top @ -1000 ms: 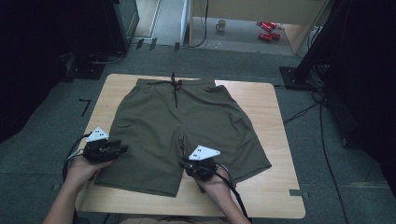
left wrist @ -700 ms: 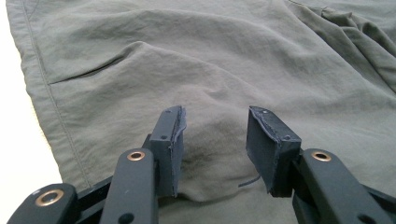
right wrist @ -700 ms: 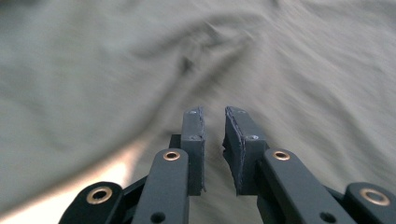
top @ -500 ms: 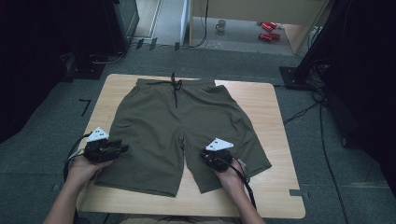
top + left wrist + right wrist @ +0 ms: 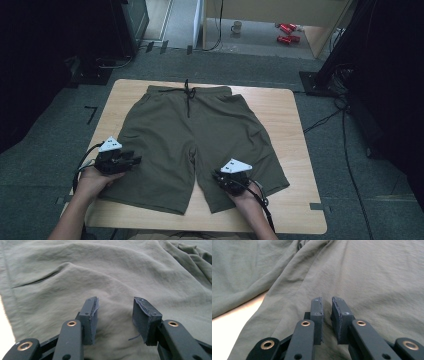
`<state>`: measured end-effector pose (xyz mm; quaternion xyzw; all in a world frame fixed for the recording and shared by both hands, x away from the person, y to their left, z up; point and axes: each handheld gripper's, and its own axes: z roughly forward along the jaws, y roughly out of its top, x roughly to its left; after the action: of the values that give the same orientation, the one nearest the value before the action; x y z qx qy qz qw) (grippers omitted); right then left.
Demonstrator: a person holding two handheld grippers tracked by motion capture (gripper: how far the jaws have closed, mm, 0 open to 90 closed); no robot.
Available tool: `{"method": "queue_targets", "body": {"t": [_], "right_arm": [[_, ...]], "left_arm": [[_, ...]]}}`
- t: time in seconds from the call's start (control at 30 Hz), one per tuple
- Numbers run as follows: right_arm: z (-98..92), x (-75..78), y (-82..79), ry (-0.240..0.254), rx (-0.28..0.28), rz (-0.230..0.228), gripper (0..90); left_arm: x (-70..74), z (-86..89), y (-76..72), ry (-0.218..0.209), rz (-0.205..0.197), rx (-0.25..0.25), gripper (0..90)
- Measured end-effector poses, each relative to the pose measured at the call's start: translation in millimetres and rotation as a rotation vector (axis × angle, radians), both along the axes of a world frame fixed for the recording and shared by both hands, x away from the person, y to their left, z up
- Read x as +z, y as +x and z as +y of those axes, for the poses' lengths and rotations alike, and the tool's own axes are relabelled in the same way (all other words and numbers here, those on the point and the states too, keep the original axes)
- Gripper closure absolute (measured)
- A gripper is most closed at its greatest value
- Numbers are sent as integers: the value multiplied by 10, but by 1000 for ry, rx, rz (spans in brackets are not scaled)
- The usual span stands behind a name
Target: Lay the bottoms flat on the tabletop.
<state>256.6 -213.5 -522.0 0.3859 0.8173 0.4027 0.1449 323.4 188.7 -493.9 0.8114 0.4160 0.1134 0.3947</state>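
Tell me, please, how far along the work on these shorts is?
Done: the shorts lie spread flat on the table, waistband away from the person, with no fold made. In hand: the left hand-held gripper hangs open over one leg; the right hand-held gripper sits on the other leg, its jaws having just been closing, with a narrow gap left and no cloth plainly pinched. Left: probably gripping and folding.

Left gripper (image 5: 131, 161): jaws parted, held low. Right gripper (image 5: 223, 179): jaws nearly closed, just been closing, narrow gap.
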Motion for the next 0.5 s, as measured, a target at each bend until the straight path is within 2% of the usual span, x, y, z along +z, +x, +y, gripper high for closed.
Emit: {"method": "queue_targets", "body": {"t": [0.17, 0.37, 0.43, 0.5], "right_arm": [[63, 1, -75, -2, 9, -2, 802], [76, 0, -224, 7, 15, 6, 799], [76, 1, -248, 14, 23, 11, 759], [62, 1, -225, 37, 34, 27, 681]], "left_arm": [[-18, -79, 5, 5, 3, -25, 547], [10, -69, -13, -8, -2, -25, 536], [8, -62, -3, -9, 0, -22, 529], [7, -56, 11, -10, 1, -18, 517]]}}
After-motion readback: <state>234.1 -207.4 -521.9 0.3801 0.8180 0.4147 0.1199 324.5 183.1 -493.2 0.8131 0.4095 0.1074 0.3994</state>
